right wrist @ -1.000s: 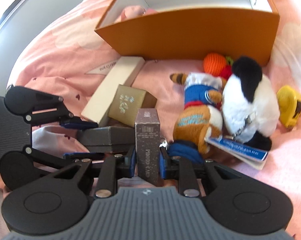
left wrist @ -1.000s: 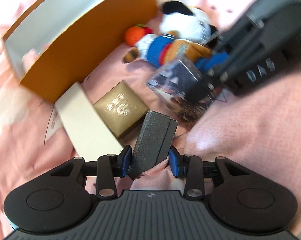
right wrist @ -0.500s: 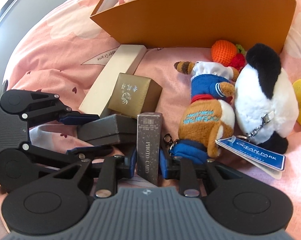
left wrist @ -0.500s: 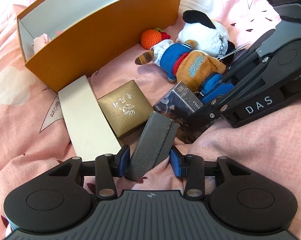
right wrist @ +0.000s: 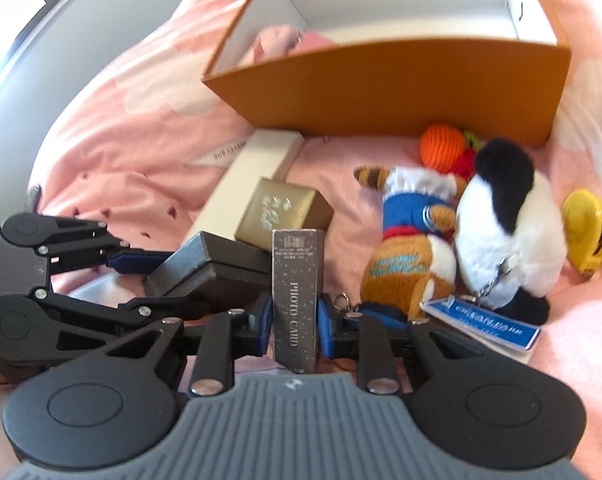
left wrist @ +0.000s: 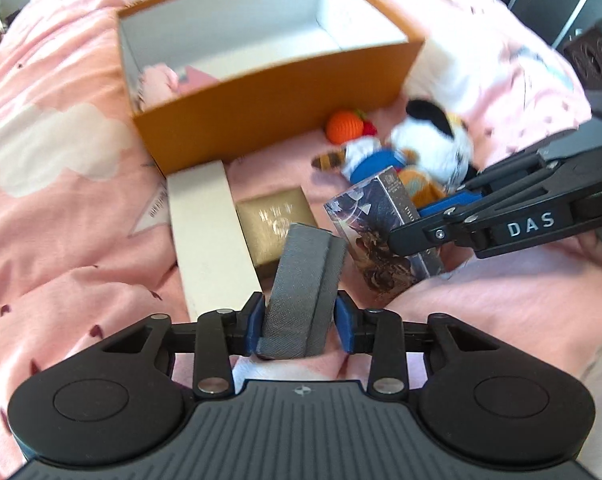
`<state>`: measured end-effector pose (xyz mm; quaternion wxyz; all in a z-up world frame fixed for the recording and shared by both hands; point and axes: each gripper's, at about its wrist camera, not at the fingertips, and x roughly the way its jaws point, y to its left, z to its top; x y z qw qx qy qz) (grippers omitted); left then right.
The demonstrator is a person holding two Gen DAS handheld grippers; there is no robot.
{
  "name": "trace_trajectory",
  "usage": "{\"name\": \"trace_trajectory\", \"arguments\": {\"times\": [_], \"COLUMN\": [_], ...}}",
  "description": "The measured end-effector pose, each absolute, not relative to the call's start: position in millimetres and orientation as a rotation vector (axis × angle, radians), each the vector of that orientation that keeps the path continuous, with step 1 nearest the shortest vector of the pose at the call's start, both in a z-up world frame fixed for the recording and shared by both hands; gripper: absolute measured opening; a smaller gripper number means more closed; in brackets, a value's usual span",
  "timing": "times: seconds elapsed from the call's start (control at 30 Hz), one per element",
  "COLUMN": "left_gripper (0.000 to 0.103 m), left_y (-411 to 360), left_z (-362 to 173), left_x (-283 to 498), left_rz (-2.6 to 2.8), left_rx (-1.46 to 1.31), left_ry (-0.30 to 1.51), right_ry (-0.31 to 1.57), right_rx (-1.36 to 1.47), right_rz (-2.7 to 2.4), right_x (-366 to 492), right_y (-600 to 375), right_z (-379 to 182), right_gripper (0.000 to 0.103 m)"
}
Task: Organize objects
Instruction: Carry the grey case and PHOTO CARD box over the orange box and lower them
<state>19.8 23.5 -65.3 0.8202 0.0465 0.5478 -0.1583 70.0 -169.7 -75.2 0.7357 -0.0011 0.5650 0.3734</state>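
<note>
- Left gripper (left wrist: 299,322): jaws closing on a grey case (left wrist: 303,284), the blue pads against its two long sides; case tilted, clear of the bedding at its far end.
- Right gripper (right wrist: 293,322): clamped on a dark card box (right wrist: 297,296) lettered PHOTO CARD, held upright between the pads; same box seen from the left wrist view as a patterned pack in the other gripper's fingers.
- Orange box (left wrist: 261,92): open-topped, white inside, lying on the pink bedspread (left wrist: 61,184) beyond the loose things; something pink in its near left corner, too blurred to name; rest of the floor bare.
- Stowed so far, by judgement: that one pink thing only.
- In hand: grey case and card box, both short of the orange box, neither over its rim.
- Left on the bed: long white box (left wrist: 209,236) touching the orange wall; gold box (left wrist: 275,228) just beside it; orange knitted fruit (right wrist: 441,152) against the wall; small bear in blue (right wrist: 411,236); black-and-white plush (right wrist: 505,232) with a blue tag; yellow object (right wrist: 587,228) at the far right, kind unclear.
- Standing: early; most of the sorting not yet done.
</note>
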Motion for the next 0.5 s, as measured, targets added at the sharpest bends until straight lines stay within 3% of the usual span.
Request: {"name": "trace_trajectory", "arguments": {"times": [0.5], "left_gripper": [0.041], "left_y": [41], "left_z": [0], "left_x": [44], "left_rz": [-0.260], "left_rx": [-0.093], "left_ry": [0.911], "right_ry": [1.049], "right_rx": [0.023], "right_rz": [0.829], "right_x": [92], "right_y": [-165], "right_z": [-5], "right_gripper": [0.025]}}
